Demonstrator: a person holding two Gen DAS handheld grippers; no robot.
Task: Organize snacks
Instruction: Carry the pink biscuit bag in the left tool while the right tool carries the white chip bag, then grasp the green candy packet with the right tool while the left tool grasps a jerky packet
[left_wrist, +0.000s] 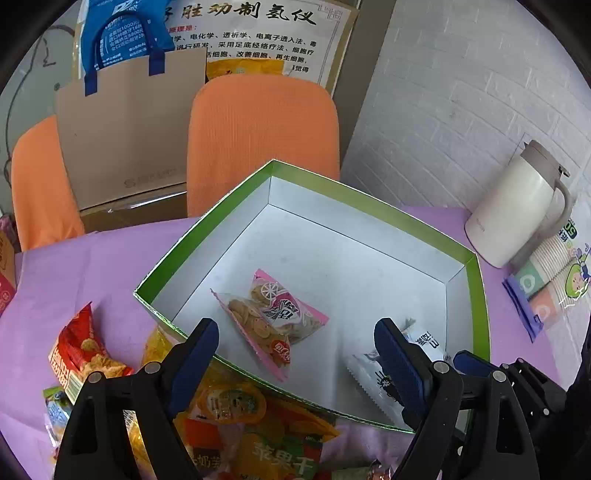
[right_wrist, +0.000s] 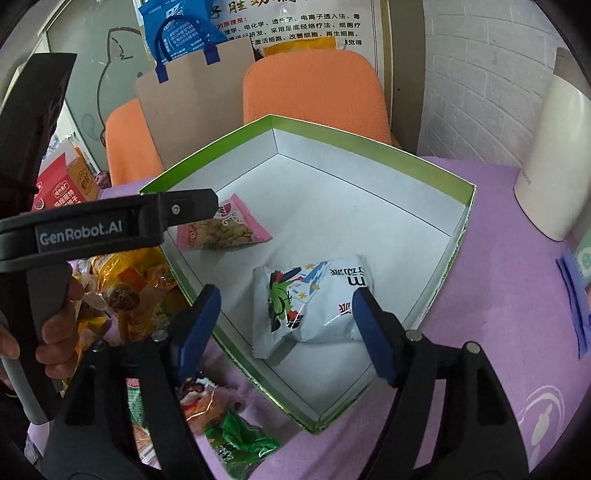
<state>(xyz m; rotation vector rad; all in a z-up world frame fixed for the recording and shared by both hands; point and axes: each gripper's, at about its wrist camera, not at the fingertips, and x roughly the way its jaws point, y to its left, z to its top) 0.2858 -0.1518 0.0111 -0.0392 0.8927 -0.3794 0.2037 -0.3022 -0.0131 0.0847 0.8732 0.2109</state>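
So the green-rimmed box (left_wrist: 369, 206) sits in the middle of the purple tablecloth (left_wrist: 74, 273), and so far it's got two snacks in it: a pink pack of little round crackers (left_wrist: 271, 319) lying flat toward the left of the white floor, and a white puffy packet (right_wrist: 314, 299) near the right front corner. They're apart from each other, with lots of bare floor behind them, so room isn't the problem.

Most of the job looks undone, I'd say. Outside the box on the left there's a whole pile waiting: a red chip bag (left_wrist: 83, 350), a big yellow-orange dried fruit bag (left_wrist: 258, 435) pressed up against the box's front wall, and a green packet (right_wrist: 240, 446) down by the near corner, plus smaller wrappers I can't really make out.

The left gripper (left_wrist: 295, 343) hangs over the pink pack with its jaws spread wide and nothing in them. The right gripper (right_wrist: 284, 317) is also wide open, straddling the white packet, with the pads not gripping it. A hand (right_wrist: 55, 332) holds the left tool's handle.

Off to the right, a cream jug (left_wrist: 517, 206) sits clear of it all.
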